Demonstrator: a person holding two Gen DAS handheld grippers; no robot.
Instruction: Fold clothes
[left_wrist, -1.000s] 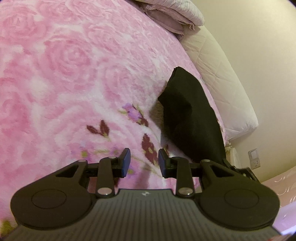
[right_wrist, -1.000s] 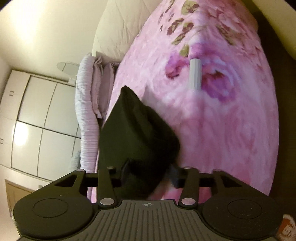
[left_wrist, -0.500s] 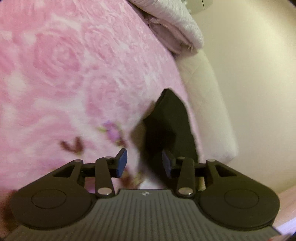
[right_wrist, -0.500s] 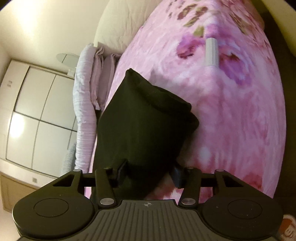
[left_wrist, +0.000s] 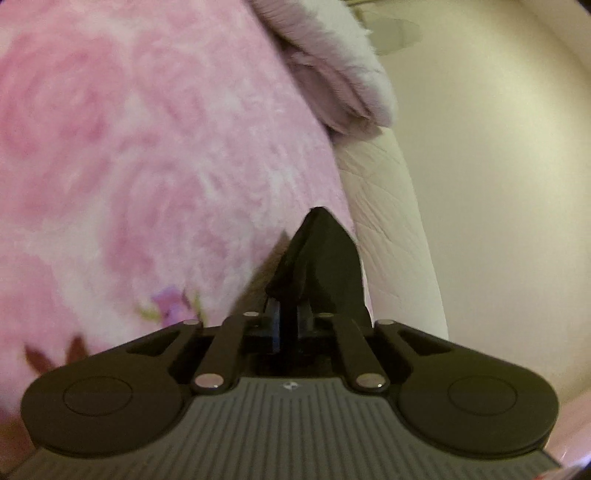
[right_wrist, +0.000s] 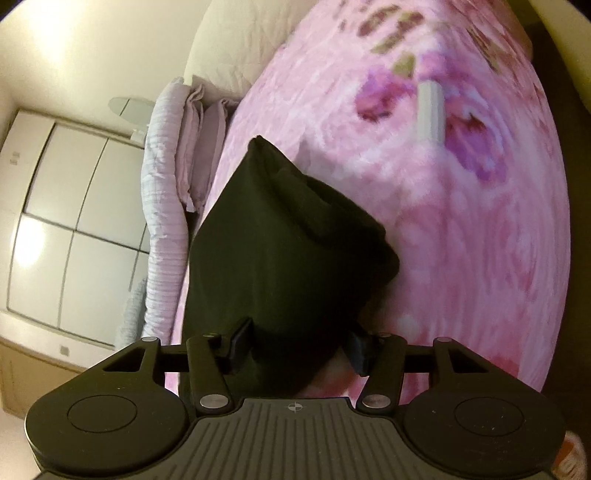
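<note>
Black garment (right_wrist: 280, 258) lay on pink bed (right_wrist: 461, 240), its edge pinched by closing left tool (left_wrist: 290, 325) at 6 o'clock, w/ right tool (right_wrist: 299, 347) opening around the bulk, prob. to lift for a fold.

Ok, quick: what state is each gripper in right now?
Left gripper: jaws closing, pinching a fold of the black fabric garment.
Right gripper: jaws opening, the garment between them.
</note>
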